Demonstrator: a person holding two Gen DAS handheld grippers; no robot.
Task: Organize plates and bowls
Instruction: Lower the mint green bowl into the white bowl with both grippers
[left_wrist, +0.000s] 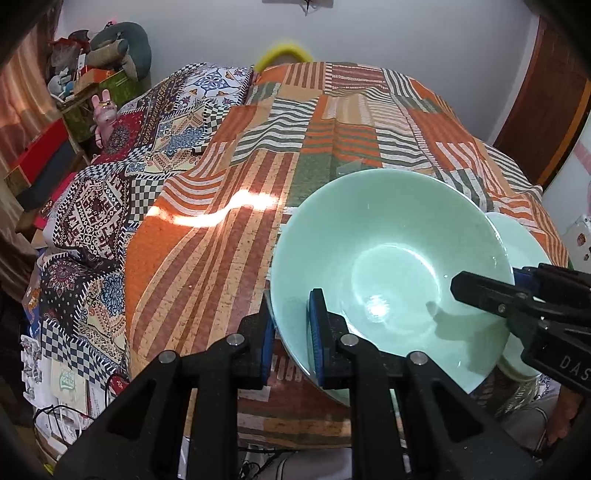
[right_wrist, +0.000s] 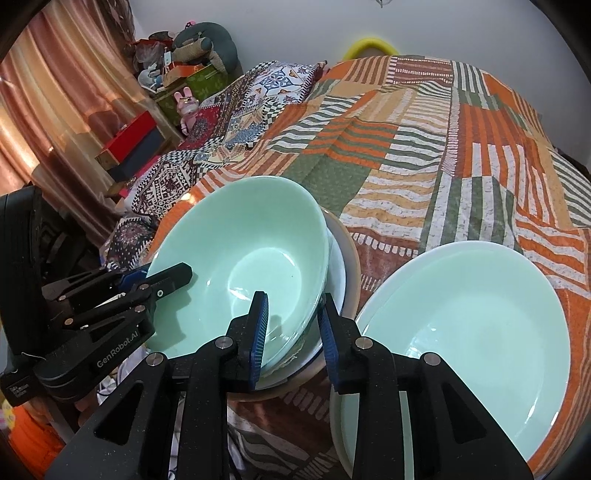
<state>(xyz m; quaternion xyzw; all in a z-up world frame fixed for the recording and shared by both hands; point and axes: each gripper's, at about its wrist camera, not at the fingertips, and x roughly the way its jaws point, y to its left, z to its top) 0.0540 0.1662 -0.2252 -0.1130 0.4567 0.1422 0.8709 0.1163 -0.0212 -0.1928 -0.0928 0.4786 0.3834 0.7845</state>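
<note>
On the bed's orange, green and white striped patchwork cover (right_wrist: 424, 177), I've got both tools working one pale green glazed ceramic bowl (right_wrist: 240, 266). My left gripper (left_wrist: 291, 332) straddles the near-left rim, one blue pad inside the bowl and the other outside, jaws drawn narrow around the wall, though I can't tell whether the pads are actually pressing on it. My right gripper (right_wrist: 293, 325) comes at the opposite rim, its left finger inside the bowl and its right finger outside; the jaws are narrow too, and I can't tell if they pinch the edge or just bracket it. The bowl is tilted, its far edge higher, and it sits on a stack of other dishes: a white dish (right_wrist: 338, 266) and under it a tan-rimmed one (right_wrist: 352, 269). Just beside that stack, to my right, lies a wide pale green plate (right_wrist: 472, 317), flat on the cover, with another rim showing beneath it. Over to the left, a busy blue, red and cream patterned quilt (left_wrist: 110, 206) overlaps the striped cover.
</note>
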